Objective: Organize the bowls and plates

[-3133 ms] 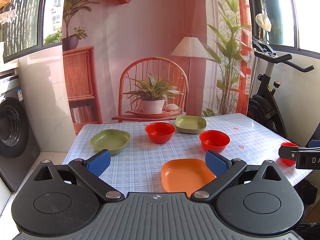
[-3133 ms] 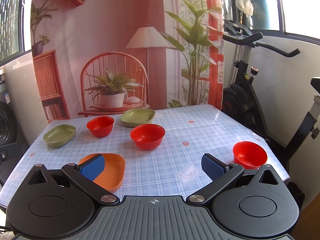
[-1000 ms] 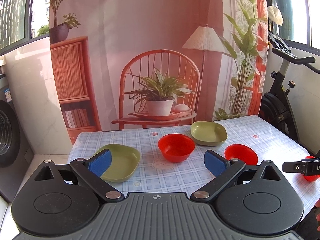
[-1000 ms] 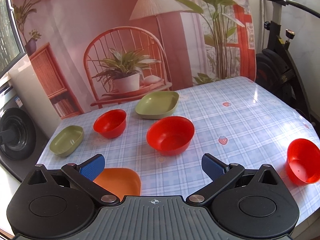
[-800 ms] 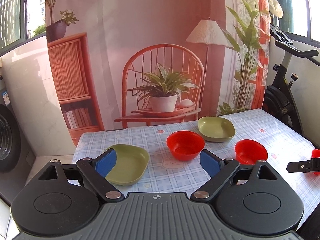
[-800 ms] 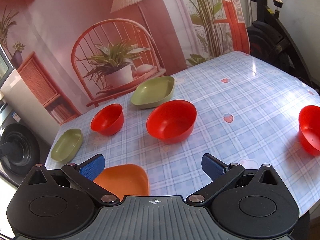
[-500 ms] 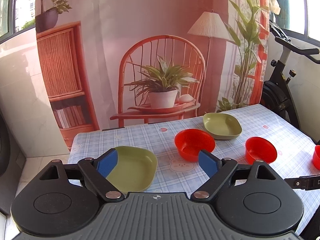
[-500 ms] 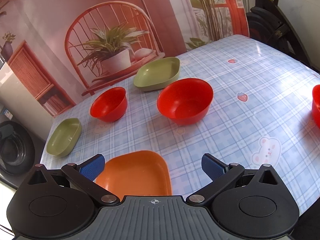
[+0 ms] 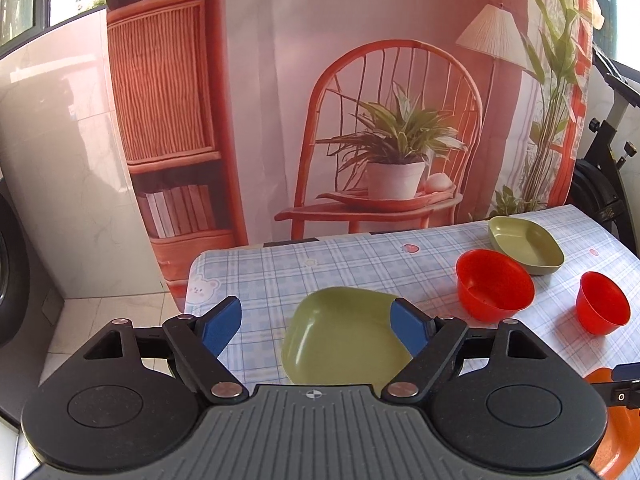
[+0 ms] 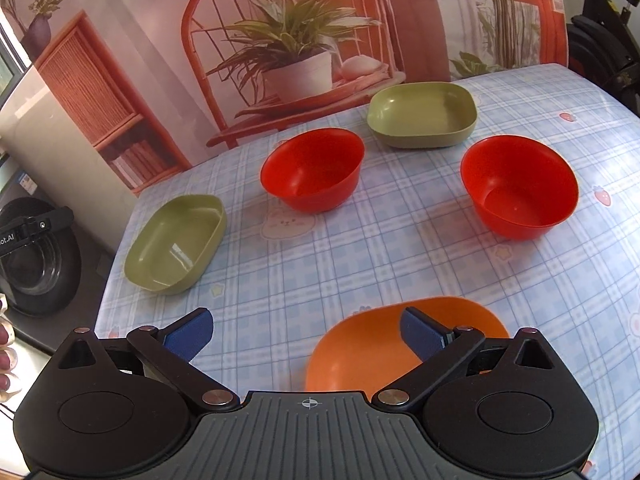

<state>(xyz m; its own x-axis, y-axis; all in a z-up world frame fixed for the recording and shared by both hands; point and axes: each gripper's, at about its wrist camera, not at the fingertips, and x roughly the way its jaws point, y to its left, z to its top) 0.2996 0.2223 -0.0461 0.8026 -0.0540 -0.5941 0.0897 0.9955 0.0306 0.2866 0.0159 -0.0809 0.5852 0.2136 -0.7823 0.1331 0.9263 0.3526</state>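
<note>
both tools wide: left gripper [image 9: 316,326] nears green plate [image 9: 344,338] at 12 o'clock; next, straddle its rim.

Open right tongs [image 10: 307,330] over orange plate [image 10: 372,346], red bowls [image 10: 314,170], green dishes [image 10: 176,244]

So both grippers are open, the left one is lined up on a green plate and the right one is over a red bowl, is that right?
Not quite. The right gripper is over the orange plate, not a red bowl, as the right wrist view shows. Both grippers are open, and the left gripper is lined up on a green plate.
</note>
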